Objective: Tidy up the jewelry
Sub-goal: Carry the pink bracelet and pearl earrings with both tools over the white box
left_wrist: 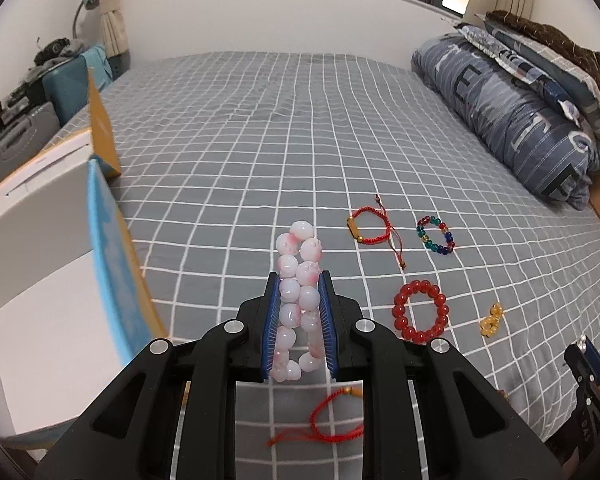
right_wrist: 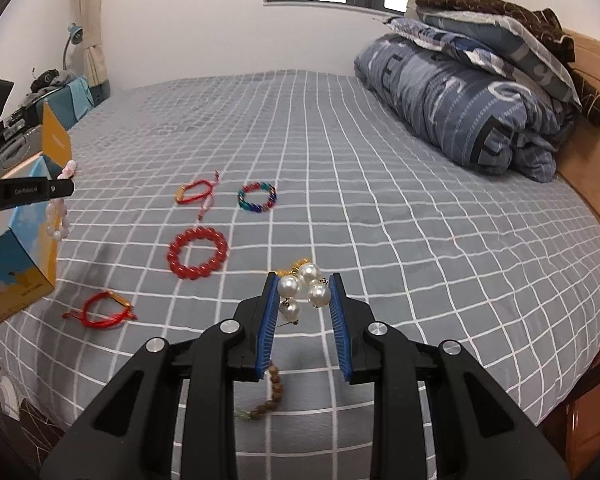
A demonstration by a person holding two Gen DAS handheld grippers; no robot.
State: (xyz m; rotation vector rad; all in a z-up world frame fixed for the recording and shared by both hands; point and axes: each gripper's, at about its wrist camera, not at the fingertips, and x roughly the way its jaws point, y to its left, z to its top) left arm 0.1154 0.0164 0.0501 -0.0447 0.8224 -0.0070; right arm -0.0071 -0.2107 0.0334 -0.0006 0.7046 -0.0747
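My left gripper (left_wrist: pixel 299 280) is shut on a pink-and-white bead bracelet (left_wrist: pixel 298 280), held above the grey checked bed (left_wrist: pixel 260 140) beside an open yellow-and-blue box (left_wrist: pixel 112 248). In the right wrist view that same left gripper (right_wrist: pixel 66 188) shows at the far left with the pink bracelet (right_wrist: pixel 58 220) hanging from it. Between the blue pads of my right gripper (right_wrist: pixel 304 280) sits a cluster of white pearls (right_wrist: pixel 306 286), pinched and lifted off the bed. On the bed lie a red bead bracelet (right_wrist: pixel 198 254), a multicolour bead bracelet (right_wrist: pixel 257 197), two red cord bracelets (right_wrist: pixel 194 192) (right_wrist: pixel 102 310) and a small amber piece (left_wrist: pixel 491 320).
A brown wooden bead string (right_wrist: pixel 270 392) lies under my right gripper. Folded blue quilts and pillows (right_wrist: pixel 472 92) are stacked at the bed's right end by the wooden headboard (right_wrist: pixel 596 160). Clutter and a lamp (left_wrist: pixel 86 0) stand past the bed's left edge.
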